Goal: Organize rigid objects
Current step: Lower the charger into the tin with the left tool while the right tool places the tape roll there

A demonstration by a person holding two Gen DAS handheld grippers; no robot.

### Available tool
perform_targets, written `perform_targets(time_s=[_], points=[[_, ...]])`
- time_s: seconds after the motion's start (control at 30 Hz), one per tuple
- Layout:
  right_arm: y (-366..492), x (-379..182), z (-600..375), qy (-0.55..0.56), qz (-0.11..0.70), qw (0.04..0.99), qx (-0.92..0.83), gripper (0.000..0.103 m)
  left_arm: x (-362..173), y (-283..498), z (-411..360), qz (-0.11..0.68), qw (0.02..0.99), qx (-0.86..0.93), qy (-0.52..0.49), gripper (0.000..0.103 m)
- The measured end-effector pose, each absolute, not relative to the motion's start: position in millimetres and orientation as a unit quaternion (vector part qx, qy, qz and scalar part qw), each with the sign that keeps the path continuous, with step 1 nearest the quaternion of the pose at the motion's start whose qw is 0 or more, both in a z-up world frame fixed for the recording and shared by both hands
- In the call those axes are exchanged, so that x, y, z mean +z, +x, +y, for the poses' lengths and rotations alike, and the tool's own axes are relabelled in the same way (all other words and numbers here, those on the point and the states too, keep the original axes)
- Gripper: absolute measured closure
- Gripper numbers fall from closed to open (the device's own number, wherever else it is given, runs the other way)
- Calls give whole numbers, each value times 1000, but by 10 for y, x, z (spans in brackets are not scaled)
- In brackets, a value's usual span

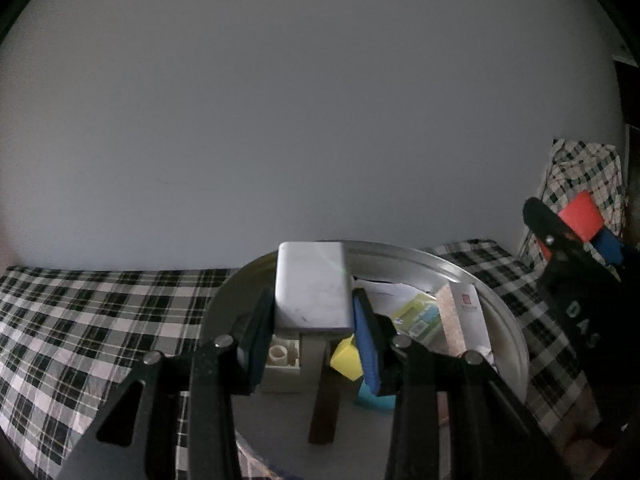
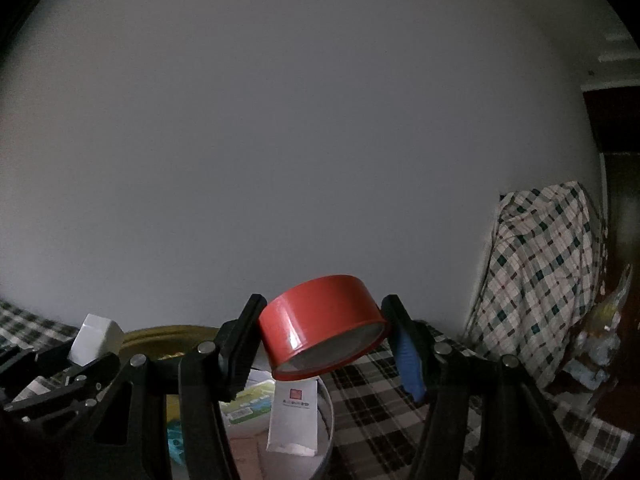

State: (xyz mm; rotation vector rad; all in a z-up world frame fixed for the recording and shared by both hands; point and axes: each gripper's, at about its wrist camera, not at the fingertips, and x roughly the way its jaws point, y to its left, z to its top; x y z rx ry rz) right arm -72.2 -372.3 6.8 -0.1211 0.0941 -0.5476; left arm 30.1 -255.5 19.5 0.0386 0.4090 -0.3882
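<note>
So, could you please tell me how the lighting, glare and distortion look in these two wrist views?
Left wrist view: dim and flat, a faint glare streak on the white box, the round tray rim bowed by the fisheye, dark corners. Right wrist view: equally dim, a small highlight on the red tape roll, the checked cloth curving near the edges, foreground fingers nearly black.

white block (image 1: 314, 288): upright, held above tray | red tape roll (image 2: 322, 322): tilted (open side down), held aloft

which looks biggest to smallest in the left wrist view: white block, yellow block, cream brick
1. white block, though it sits nearest the camera, in the left claw
2. cream brick and yellow block look alike; both partly hidden
</note>
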Motion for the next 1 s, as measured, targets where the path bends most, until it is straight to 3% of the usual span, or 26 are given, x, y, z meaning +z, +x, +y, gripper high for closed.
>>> perform_targets(time_s=[1.0], points=[[-25,-212,-3893,-49,202,958,-200,41,-8,701,-2775,287,944,-150,69,66]])
